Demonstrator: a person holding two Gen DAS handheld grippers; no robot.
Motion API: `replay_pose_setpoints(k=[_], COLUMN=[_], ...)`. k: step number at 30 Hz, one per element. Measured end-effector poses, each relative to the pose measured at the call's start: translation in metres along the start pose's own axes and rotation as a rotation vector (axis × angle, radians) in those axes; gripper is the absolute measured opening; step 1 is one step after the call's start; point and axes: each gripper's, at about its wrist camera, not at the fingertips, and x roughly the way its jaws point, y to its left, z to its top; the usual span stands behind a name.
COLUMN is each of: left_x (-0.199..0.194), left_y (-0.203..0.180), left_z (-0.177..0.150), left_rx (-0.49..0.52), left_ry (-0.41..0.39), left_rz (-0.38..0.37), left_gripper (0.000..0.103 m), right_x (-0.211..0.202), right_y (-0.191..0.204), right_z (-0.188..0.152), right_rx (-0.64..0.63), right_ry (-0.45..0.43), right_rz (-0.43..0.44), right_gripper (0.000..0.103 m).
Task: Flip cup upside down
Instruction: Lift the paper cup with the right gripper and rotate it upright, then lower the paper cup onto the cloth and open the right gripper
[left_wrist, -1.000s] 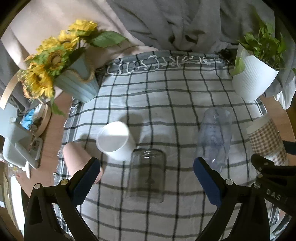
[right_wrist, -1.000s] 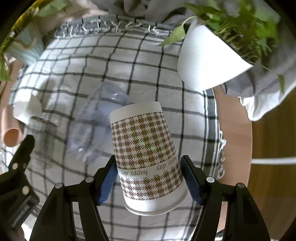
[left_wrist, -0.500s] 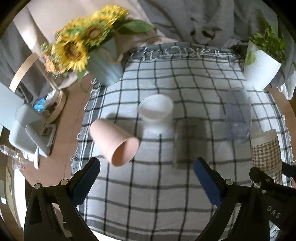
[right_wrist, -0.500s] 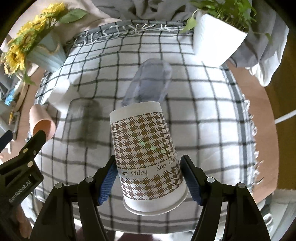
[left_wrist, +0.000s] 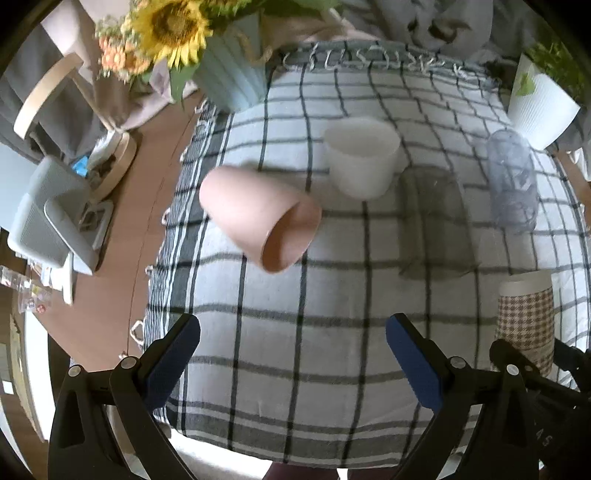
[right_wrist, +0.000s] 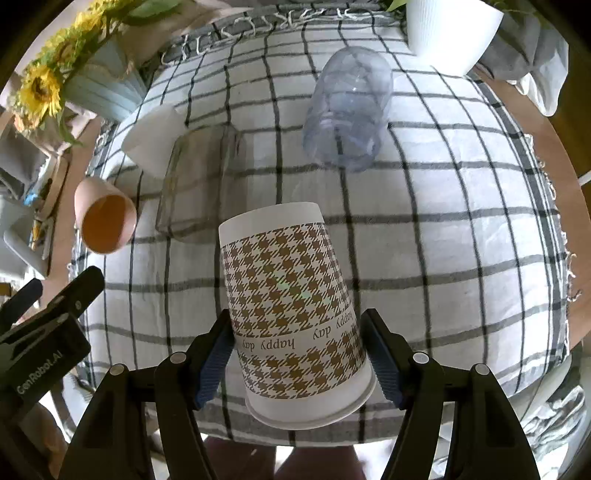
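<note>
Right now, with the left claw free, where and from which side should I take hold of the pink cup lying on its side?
Grip the pink cup across its body, just behind the open rim, coming from above. It lies on the checked cloth, mouth toward the left claw, so its curved flanks are exposed; the white cup stands close behind its far right side.

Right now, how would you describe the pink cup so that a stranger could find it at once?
Start from the checked cloth and go to its side nearest the sunflower vase. There, beside the white cup, lies the pink cup. It alone is plain pink and opaque, lying tipped on its side with its mouth open.
</note>
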Motion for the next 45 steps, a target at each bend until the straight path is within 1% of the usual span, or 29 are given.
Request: replay_pose_setpoints(k=[4,9,11,16,23,24,25,27,31,35,38,40,43,45], left_x=[0.012,0.024,0.026,0.028,0.029,0.029,0.029,0.027,0.021,0.009,-0.001,-0.006,-0.012,-0.014], left_y=[0.003,0.0,-0.001,-0.005,-0.005,-0.005,-0.005,-0.004,-0.002,0.0,-0.002,-0.004,-0.008,-0.013], left_z=[-0.007,-0.015,-0.017,-0.017,-0.016,-0.016,-0.016,-0.016,-0.015,-0.014,-0.013,-0.012,-0.011,-0.01], left_rx=[-0.008,-0.002,-0.002,0.007,0.01,0.009,0.008,0.006,-0.004,-0.014,-0.016,-0.017,-0.012,-0.006], left_ry=[0.047,0.088,0.094,0.101,0.102,0.101,0.1,0.096,0.086,0.056,0.01,-0.013,-0.035,-0.041], left_rz=[-0.025,-0.028,-0.03,-0.028,-0.022,-0.021,-0.018,-0.015,-0.017,-0.02,-0.012,-0.009,-0.031,-0.055], left_gripper=[0.103,0.103,0.103,0.103,0.103,0.103,0.103,0.103,0.103,0.103,0.103,0.103,0.103,0.103], right_x=[0.011,0.023,0.026,0.037,0.043,0.044,0.042,0.038,0.028,0.008,-0.012,-0.027,-0.042,-0.048], right_y=[0.005,0.008,0.008,0.007,0.008,0.008,0.008,0.006,0.004,-0.001,-0.005,-0.009,-0.013,-0.018], right_z=[-0.005,-0.006,-0.006,-0.007,-0.008,-0.008,-0.008,-0.01,-0.012,-0.015,-0.014,-0.014,-0.011,-0.011], right_rx=[-0.002,-0.009,0.001,0.012,0.013,0.013,0.015,0.015,0.021,0.032,0.031,0.029,0.028,0.039], right_ry=[0.022,0.053,0.064,0.093,0.101,0.103,0.099,0.08,0.052,0.007,-0.049,-0.097,-0.152,-0.172], right_rz=[-0.007,-0.012,-0.018,0.005,0.016,0.019,0.021,0.022,0.03,0.027,0.031,0.009,-0.015,-0.017], right_gripper=[0.068,0.068,0.068,0.068,0.069,0.072,0.077,0.082,0.082,0.082,0.082,0.082,0.082,0.082])
